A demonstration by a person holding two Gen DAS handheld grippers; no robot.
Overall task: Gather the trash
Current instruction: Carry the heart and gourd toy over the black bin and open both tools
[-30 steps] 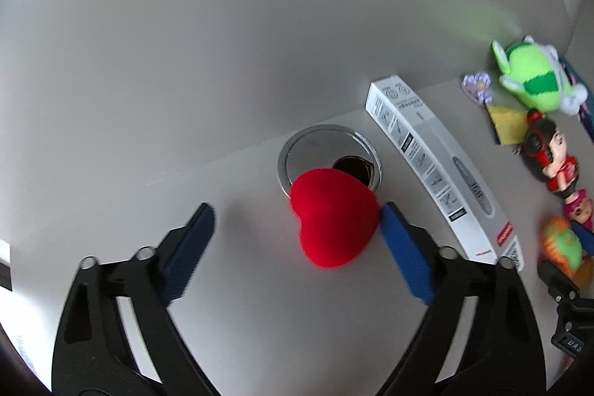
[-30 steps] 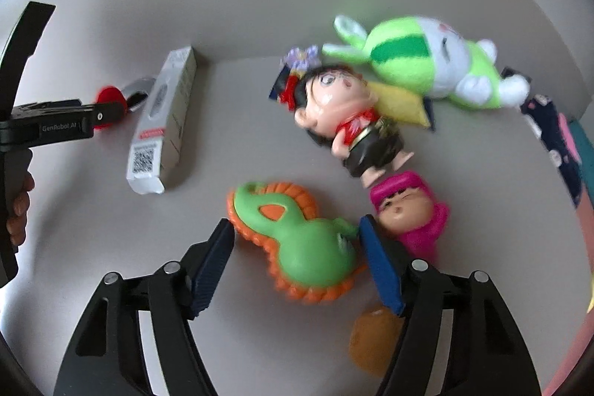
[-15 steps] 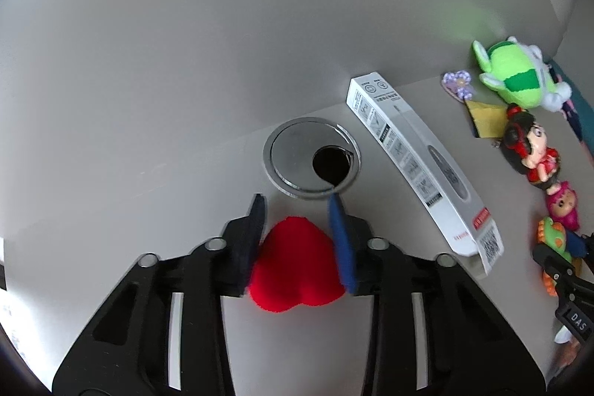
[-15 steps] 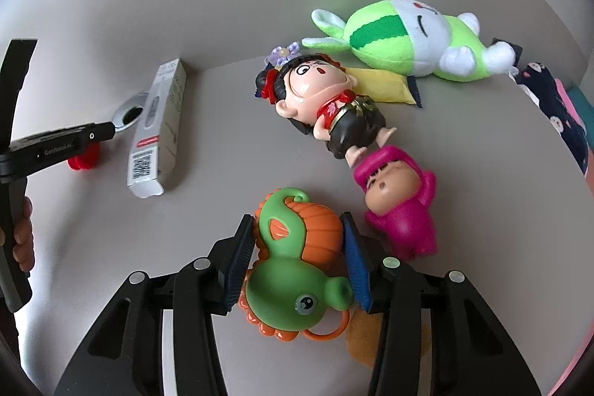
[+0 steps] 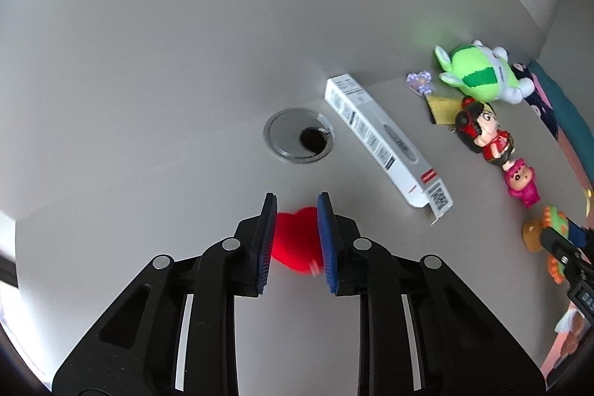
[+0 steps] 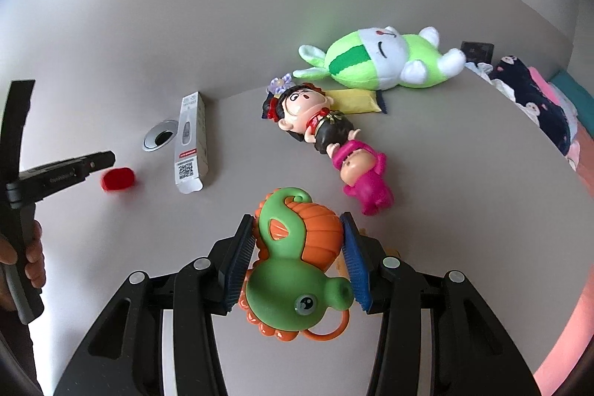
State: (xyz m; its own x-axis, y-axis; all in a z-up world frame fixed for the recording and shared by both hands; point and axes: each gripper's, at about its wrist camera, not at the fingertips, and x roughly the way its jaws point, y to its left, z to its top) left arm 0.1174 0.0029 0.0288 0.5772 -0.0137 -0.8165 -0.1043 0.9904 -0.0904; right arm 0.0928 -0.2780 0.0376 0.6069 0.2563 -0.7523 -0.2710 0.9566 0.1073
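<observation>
Both grippers have just clamped and lifted: left gripper [image 5: 295, 240] jaws, just closing, grasp the red heart [image 5: 295, 244] near the desk grommet [image 5: 299, 140], right gripper [image 6: 299, 258] grips the green-orange seahorse toy [image 6: 297, 270], apparently ready for carrying off.

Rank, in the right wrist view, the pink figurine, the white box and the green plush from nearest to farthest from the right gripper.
From the right gripper:
1. Pink figurine, just ahead, to the right.
2. White box, ahead on the left.
3. Green plush, farthest, against the back wall.
</observation>
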